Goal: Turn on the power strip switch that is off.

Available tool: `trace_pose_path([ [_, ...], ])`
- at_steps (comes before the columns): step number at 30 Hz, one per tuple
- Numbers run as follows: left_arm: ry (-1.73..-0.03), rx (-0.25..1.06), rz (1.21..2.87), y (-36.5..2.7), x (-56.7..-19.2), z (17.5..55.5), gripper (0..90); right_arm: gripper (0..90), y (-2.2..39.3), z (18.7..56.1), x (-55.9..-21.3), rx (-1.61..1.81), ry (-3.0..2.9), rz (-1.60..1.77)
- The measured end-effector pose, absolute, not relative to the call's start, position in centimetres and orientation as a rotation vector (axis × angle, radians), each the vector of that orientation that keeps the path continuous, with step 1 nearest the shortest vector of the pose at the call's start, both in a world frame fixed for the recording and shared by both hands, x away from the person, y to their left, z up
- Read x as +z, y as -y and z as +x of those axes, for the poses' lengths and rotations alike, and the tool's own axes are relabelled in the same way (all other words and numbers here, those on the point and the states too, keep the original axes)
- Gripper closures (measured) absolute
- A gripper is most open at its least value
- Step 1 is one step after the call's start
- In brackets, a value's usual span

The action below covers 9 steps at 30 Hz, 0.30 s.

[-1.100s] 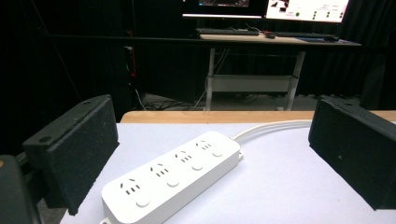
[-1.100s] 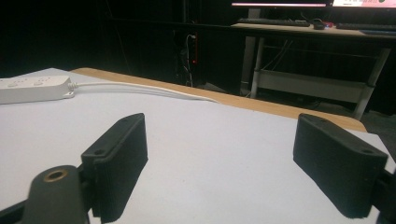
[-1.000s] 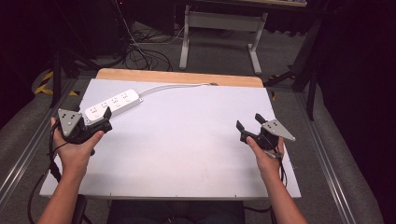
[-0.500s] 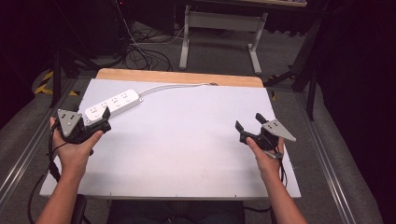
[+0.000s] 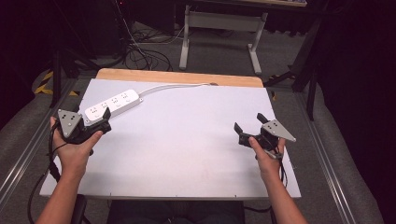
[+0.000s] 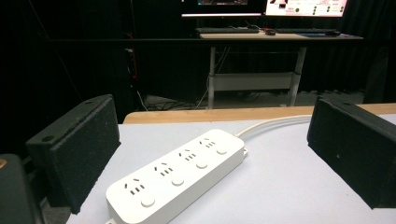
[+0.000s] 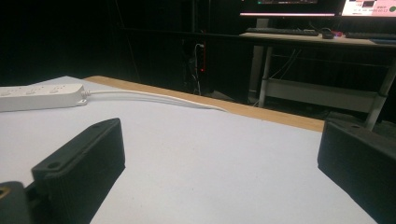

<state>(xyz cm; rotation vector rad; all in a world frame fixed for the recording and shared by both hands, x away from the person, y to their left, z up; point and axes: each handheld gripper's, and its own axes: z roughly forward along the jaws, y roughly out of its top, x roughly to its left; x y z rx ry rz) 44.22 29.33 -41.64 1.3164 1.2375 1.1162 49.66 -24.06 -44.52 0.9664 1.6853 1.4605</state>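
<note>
A flat table with a smooth white top (image 5: 187,140) carries the things. A strip of light brown wood (image 5: 177,77) runs along its far edge. One long white plastic power strip (image 5: 112,105) with four sockets lies flat on the white top, near the far left corner, at a slant. Its thin white cord (image 5: 175,85) runs from the power strip's far end across the top, just beside the wood strip.
</note>
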Motion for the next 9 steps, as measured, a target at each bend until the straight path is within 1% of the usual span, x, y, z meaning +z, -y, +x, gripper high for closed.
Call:
trace_pose_path([
  [9,-1.234,1.118,1.315,-29.32,-41.68,44.2,3.7,1.5,23.98,49.66,-44.55,1.456,-1.692,0.963],
])
